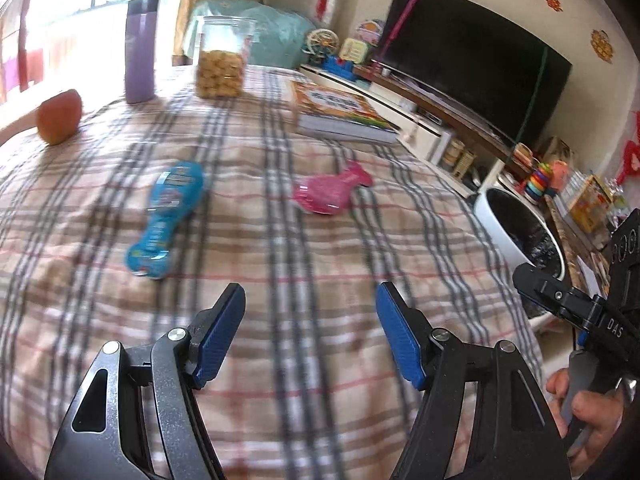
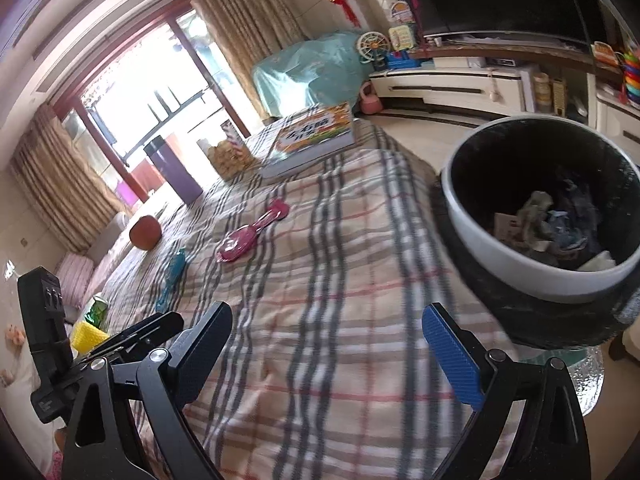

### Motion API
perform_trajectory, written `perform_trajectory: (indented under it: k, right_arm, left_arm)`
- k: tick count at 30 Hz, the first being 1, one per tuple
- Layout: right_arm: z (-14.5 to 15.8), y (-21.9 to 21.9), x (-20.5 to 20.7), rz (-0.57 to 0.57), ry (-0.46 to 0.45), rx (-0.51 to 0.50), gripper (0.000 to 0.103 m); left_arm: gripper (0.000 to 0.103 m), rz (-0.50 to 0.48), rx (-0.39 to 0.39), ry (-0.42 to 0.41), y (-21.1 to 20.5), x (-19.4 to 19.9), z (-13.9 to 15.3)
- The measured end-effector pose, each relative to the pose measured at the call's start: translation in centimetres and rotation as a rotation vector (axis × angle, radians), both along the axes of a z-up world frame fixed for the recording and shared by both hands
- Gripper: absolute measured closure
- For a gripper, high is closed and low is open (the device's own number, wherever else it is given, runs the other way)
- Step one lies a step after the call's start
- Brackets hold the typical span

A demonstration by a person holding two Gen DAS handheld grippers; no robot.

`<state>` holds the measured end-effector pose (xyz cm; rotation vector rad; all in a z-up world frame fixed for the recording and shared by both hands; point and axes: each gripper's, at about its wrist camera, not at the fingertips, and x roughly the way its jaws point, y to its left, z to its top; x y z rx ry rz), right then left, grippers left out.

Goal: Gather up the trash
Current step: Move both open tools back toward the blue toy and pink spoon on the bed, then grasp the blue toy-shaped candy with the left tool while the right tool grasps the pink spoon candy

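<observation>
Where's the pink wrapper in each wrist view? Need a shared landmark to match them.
Left wrist: pink wrapper lies on the plaid cloth, just above frame centre, right of the blue wrapper.
Right wrist: pink wrapper sits left of centre, mid-height, on the same cloth, up and right of the blue wrapper.
Shared landmark: the orange-covered book, beyond the wrapper in both views.

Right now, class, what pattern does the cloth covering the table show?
A beige plaid tablecloth with grey and red stripes; clearest in the left wrist view.
</observation>
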<state>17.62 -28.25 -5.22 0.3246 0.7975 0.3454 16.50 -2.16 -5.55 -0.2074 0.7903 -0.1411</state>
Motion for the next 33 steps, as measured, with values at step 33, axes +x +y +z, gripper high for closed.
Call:
perform_trajectory:
  k: [33]
  right_arm:
    - [-2.5, 14.6, 10.2, 0.115, 0.050, -0.106, 0.015]
  left_arm:
    - [0.034, 0.153, 0.081, 0.072, 9.0, 4.0, -2.0]
